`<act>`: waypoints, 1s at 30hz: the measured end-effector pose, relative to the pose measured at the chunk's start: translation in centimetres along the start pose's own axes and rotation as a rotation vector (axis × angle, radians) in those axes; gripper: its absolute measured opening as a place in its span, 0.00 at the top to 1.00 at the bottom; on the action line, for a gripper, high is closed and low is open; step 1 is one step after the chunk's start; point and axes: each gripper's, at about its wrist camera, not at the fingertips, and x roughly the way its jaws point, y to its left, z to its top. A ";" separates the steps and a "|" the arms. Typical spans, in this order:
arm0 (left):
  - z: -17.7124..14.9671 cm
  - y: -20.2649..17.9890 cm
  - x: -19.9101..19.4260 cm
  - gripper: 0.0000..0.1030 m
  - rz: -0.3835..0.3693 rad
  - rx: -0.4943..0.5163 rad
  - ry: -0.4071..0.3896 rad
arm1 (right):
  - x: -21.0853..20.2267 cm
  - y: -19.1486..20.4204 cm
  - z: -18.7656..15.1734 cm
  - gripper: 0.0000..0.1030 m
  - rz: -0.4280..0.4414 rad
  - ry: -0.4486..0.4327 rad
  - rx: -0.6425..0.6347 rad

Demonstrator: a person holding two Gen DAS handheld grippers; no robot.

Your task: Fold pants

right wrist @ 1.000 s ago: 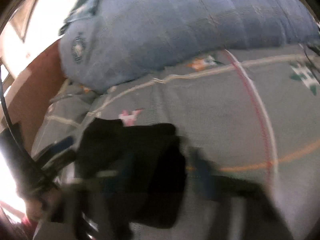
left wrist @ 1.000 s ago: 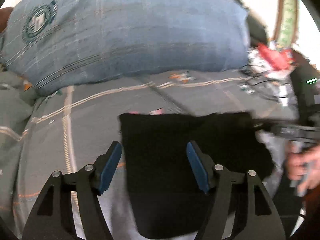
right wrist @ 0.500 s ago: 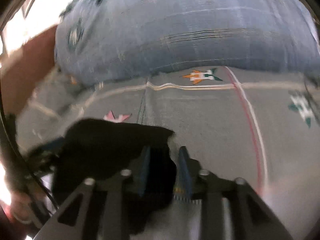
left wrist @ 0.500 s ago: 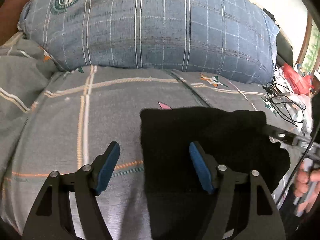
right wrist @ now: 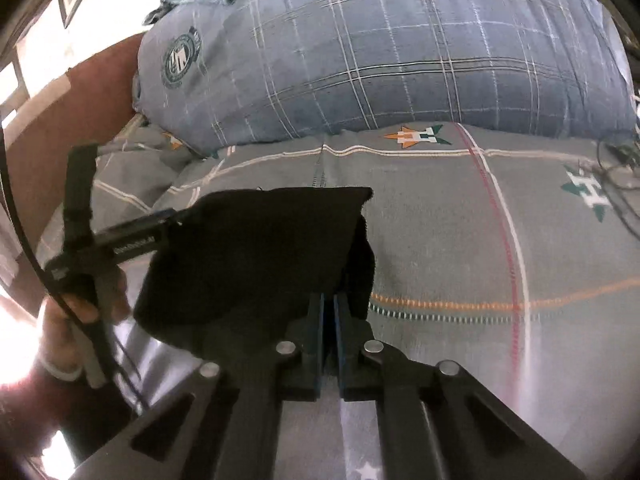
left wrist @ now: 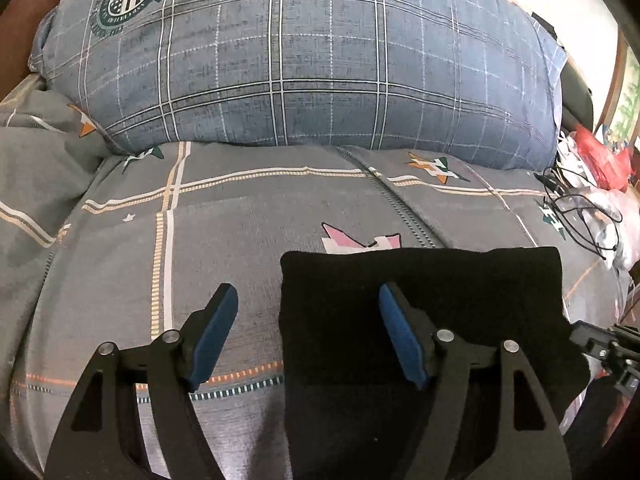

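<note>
Soft black pants (left wrist: pixel 420 320) folded square on woven checked bedcover (left wrist: pixel 240 224)

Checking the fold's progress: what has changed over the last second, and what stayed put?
The right gripper, parted half a second ago, is closing its jaws at the right edge of the black folded pants; whether cloth is pinched cannot be told. The left gripper stays open astride the pants' left edge. The grey patterned bedcover and blue checked pillow are unchanged.
</note>
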 end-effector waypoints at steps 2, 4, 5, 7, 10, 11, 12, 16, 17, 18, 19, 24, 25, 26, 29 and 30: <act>0.0 0.1 0.2 0.28 -0.004 -0.008 0.001 | -0.8 -0.4 -0.2 0.84 0.025 -0.011 0.031; -0.1 0.0 0.2 0.28 -0.003 -0.006 -0.001 | -1.3 -0.6 -0.5 0.60 0.070 -0.003 0.075; -0.1 0.0 0.3 0.28 -0.001 -0.005 -0.002 | -1.3 -0.5 -0.7 0.58 0.085 -0.002 0.084; -0.2 -0.1 0.2 0.28 0.000 -0.011 -0.001 | -1.0 -0.4 -1.1 0.58 0.116 0.009 0.108; -0.1 -0.1 0.2 0.28 0.001 -0.011 0.000 | -0.7 -0.1 -1.1 0.58 0.137 0.013 0.130; -0.1 -0.1 0.2 0.28 0.000 -0.010 0.001 | -0.7 0.0 -1.1 0.58 0.146 0.017 0.140; -0.2 -0.1 0.2 0.28 -0.001 -0.009 0.001 | -0.8 -0.1 -1.1 0.58 0.151 0.015 0.149; -0.2 0.0 0.3 0.28 -0.006 -0.016 0.005 | -2.4 0.0 -0.8 0.58 0.109 -0.008 0.120; -0.2 0.0 0.3 0.28 -0.005 -0.015 0.005 | -2.8 0.0 -0.8 0.57 0.092 -0.010 0.109; -0.2 0.0 0.4 0.28 -0.004 -0.014 0.004 | -3.1 0.1 -0.8 0.57 0.079 -0.012 0.097; -0.2 -0.1 0.4 0.27 -0.002 -0.016 0.004 | -3.2 0.2 -0.7 0.57 0.075 -0.014 0.089; -0.2 0.0 0.4 0.26 -0.005 -0.021 0.007 | -3.1 0.9 -0.4 0.57 0.068 -0.018 0.067; -0.2 0.1 0.4 0.25 -0.005 -0.022 0.007 | -3.2 0.9 -0.4 0.57 0.072 -0.018 0.061; -0.3 0.0 0.4 0.25 -0.003 -0.022 0.005 | -3.1 0.8 -0.4 0.54 0.092 -0.014 0.060; -0.4 -0.1 0.5 0.25 0.004 -0.024 0.001 | -1.4 0.9 -0.6 0.47 0.175 0.036 0.075; -0.4 -0.1 0.5 0.25 0.005 -0.026 0.000 | -0.7 1.3 -0.7 0.53 0.177 0.039 0.062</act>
